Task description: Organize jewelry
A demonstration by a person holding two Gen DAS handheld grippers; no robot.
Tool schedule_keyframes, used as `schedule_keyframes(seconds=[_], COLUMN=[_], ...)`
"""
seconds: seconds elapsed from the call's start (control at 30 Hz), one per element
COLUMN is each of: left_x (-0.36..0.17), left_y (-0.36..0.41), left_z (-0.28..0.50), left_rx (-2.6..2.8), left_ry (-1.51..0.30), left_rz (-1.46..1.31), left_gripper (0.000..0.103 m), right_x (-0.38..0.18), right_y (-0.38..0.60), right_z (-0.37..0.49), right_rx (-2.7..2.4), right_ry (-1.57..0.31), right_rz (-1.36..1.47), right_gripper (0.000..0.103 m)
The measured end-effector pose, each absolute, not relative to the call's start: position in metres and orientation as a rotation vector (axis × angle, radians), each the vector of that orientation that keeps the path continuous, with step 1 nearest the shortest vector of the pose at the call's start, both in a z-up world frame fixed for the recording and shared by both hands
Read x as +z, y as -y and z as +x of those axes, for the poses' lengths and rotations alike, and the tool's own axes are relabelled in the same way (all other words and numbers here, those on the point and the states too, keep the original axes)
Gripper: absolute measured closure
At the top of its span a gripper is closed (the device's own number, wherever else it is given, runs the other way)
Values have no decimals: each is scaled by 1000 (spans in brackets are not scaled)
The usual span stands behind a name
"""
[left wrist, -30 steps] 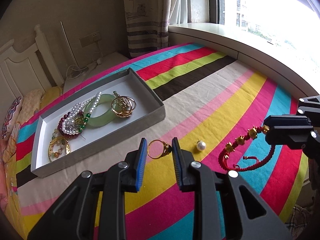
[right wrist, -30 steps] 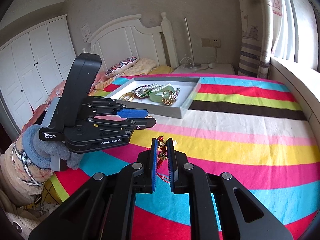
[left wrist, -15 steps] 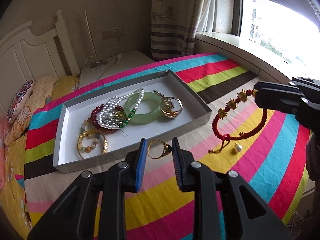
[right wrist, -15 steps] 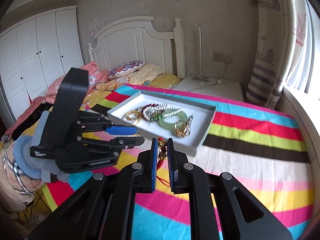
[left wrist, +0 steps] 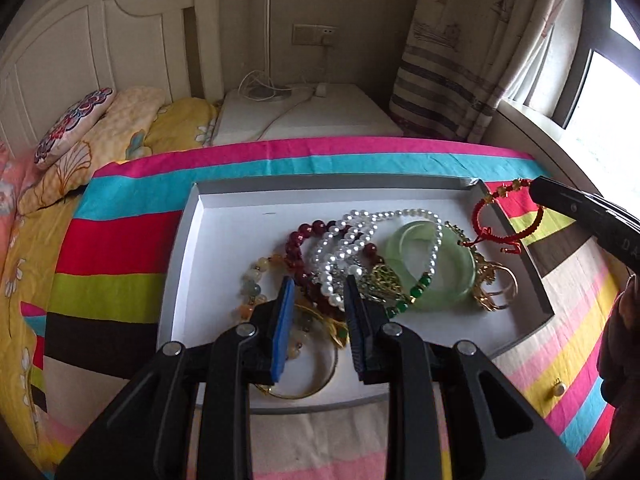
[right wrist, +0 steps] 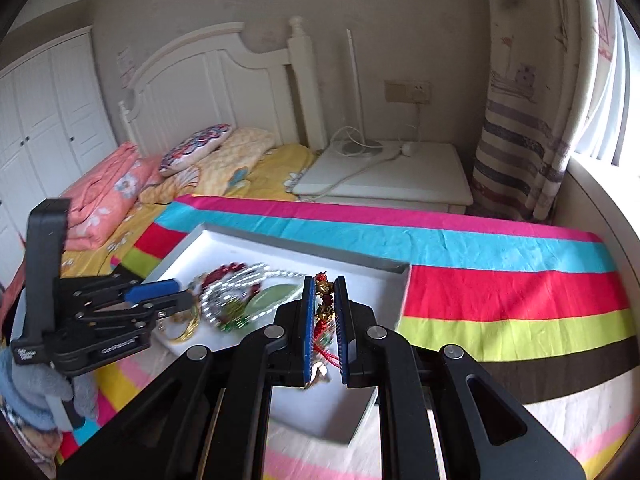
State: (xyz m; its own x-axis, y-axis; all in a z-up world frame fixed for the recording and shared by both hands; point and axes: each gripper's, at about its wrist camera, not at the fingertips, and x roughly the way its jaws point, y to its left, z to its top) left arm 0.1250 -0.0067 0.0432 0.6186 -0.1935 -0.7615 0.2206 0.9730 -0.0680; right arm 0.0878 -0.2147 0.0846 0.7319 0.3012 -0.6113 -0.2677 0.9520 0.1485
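A white tray (left wrist: 224, 240) on the striped bed holds a pearl strand (left wrist: 352, 240), a dark red bead bracelet (left wrist: 298, 240), a green jade bangle (left wrist: 452, 276) and gold pieces. My left gripper (left wrist: 316, 296) hangs over the tray's near side. Its jaws stand apart and the gold ring seen between them earlier does not show. My right gripper (right wrist: 325, 300) is shut on a red cord bracelet with gold beads (right wrist: 323, 300), which also shows in the left wrist view (left wrist: 496, 220), hanging over the tray's right end. The tray also shows in the right wrist view (right wrist: 248, 248).
A single pearl (left wrist: 559, 389) lies on the bedspread right of the tray. Pillows (left wrist: 72, 128) and a white headboard (left wrist: 100, 40) are at the far left. A white nightstand (left wrist: 312, 120) with cables stands behind the bed. A curtain (left wrist: 460, 60) and window ledge are at the right.
Both grippers have moved forward to over the tray. The red bracelet has travelled from beside the tray to above its right end. The gold ring is no longer seen between my left fingers.
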Motion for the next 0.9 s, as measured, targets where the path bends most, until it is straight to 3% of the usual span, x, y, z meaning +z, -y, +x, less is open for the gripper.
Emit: schedule_keyframes(seconds=[0.03, 0.13, 0.17, 0.27, 0.33, 0.57, 0.9], left_x=[42, 41, 41, 42, 44, 58, 57], left_y=[4, -3, -6, -11, -16, -32, -41], left_z=[127, 125, 122, 116, 107, 60, -39], left_rx=[-229, -200, -191, -186, -176, -163, -181], left_ry=[-873, -862, -848, -842, -829, -770, -782], left_rz=[27, 8, 5, 11, 12, -13, 15], left_gripper=[74, 37, 34, 33, 29, 17, 14], right_x=[81, 71, 68, 67, 67, 74, 56], right_y=[216, 221, 222, 230, 234, 250, 270], right_z=[95, 110, 112, 109, 100, 53, -28], right_rx=[306, 311, 311, 328, 329, 359, 368], right_ry=[-695, -725, -739, -740, -724, -674, -707], right_rz=[62, 92, 102, 129, 134, 119, 48], right_gripper=[91, 90, 89, 78, 58, 57, 52])
